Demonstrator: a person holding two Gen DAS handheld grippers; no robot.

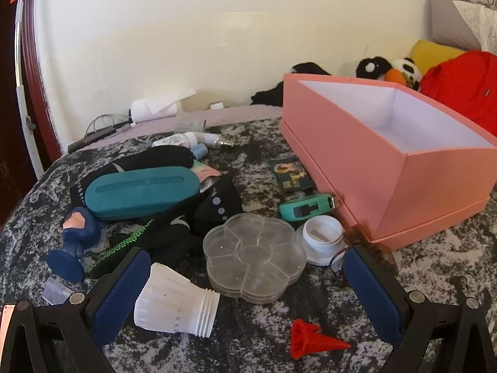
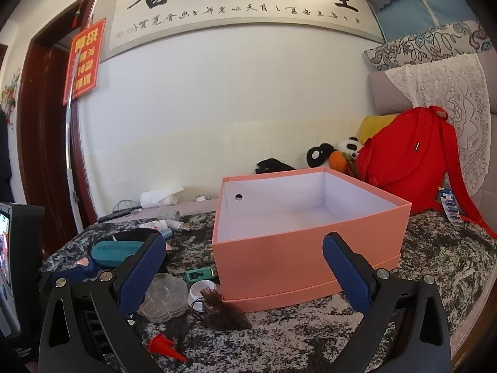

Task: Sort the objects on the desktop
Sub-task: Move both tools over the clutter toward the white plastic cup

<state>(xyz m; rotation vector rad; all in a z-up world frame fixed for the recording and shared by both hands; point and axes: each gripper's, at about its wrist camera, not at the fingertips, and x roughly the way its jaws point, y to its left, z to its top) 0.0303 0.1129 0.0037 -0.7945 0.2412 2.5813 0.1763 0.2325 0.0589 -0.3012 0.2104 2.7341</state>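
A pink box [image 1: 403, 168] stands open and empty on the patterned bed cover; it also shows in the right wrist view [image 2: 279, 248]. Left of it lie a clear flower-shaped organiser [image 1: 253, 258], a white ribbed cup on its side [image 1: 177, 306], a red cone [image 1: 313, 340], a teal case [image 1: 141, 192], a teal tape measure [image 1: 306, 206], a white jar [image 1: 321, 236] and a blue figure [image 1: 74, 242]. My left gripper [image 1: 245, 283] is open and empty, low over the cup and organiser. My right gripper [image 2: 243, 272] is open and empty in front of the box, above a brown mesh pouch [image 2: 220, 309].
Black socks [image 1: 174, 217] and small bottles [image 1: 192, 141] lie behind the teal case. A red backpack [image 2: 407, 158] and plush toys [image 2: 338, 152] lean at the wall right of the box. A battery pack [image 2: 450, 208] lies by the backpack. The wall runs close behind.
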